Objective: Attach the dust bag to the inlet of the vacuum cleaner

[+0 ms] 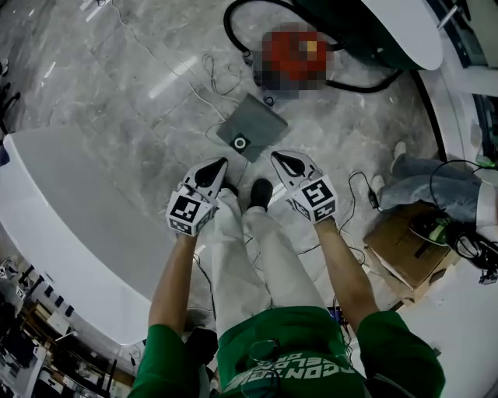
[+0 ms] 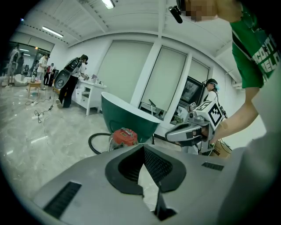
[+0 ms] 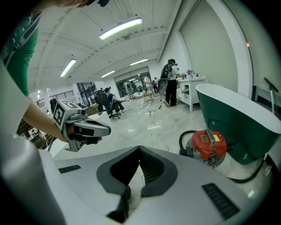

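The grey square dust bag (image 1: 250, 128) with a round collar lies flat on the marble floor, ahead of my feet. Beyond it stands the red vacuum cleaner (image 1: 294, 54) (image 2: 124, 136) (image 3: 208, 144) with its black hose (image 1: 233, 23) looped beside it. My left gripper (image 1: 222, 163) (image 2: 143, 148) and right gripper (image 1: 276, 155) (image 3: 139, 148) are held side by side in the air above my shoes, short of the bag. Both have their jaw tips together and nothing between them. Each gripper view shows the other gripper alongside.
A dark green tub with a white rim (image 1: 373, 31) (image 3: 237, 118) stands behind the vacuum. A white curved counter (image 1: 62, 210) runs along the left. A cardboard box (image 1: 405, 249), another person's legs (image 1: 428, 183) and loose cables (image 1: 358, 190) are at the right.
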A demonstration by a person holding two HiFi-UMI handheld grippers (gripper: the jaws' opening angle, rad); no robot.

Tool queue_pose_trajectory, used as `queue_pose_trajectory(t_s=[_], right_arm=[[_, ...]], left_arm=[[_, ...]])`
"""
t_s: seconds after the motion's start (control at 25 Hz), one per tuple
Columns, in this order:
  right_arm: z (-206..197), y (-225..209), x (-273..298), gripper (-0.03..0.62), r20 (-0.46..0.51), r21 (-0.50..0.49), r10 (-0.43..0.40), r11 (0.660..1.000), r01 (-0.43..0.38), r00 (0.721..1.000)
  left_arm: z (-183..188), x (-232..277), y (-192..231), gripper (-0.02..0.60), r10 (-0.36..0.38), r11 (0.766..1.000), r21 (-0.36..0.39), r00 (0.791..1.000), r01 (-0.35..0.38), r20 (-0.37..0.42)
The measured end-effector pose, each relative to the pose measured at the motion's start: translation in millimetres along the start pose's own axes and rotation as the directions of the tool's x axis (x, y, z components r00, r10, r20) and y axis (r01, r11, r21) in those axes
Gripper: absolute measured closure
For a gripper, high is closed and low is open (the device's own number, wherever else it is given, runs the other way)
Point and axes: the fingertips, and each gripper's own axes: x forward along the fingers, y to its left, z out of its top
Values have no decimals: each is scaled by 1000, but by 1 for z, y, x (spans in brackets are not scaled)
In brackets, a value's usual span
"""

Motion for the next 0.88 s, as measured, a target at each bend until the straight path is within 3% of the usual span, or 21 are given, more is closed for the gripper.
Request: queue_pose_trajectory(t_s=[0.28,0.52,0.88], right_arm=[[-68,-25,78,585,-20,-35,37,999,-38,999],[-124,-41,146,585,0,-62,56,997,-56,998],[-274,-75,256,585,21,-50,60,997,-59,998]], left_arm=[[-74,42,55,577,-16,1000,5,1000,16,-13],[-143,82,98,577,-94,994,46,995,95,-24],[-308,151,146,577,-225,967,111,972,231,-65]])
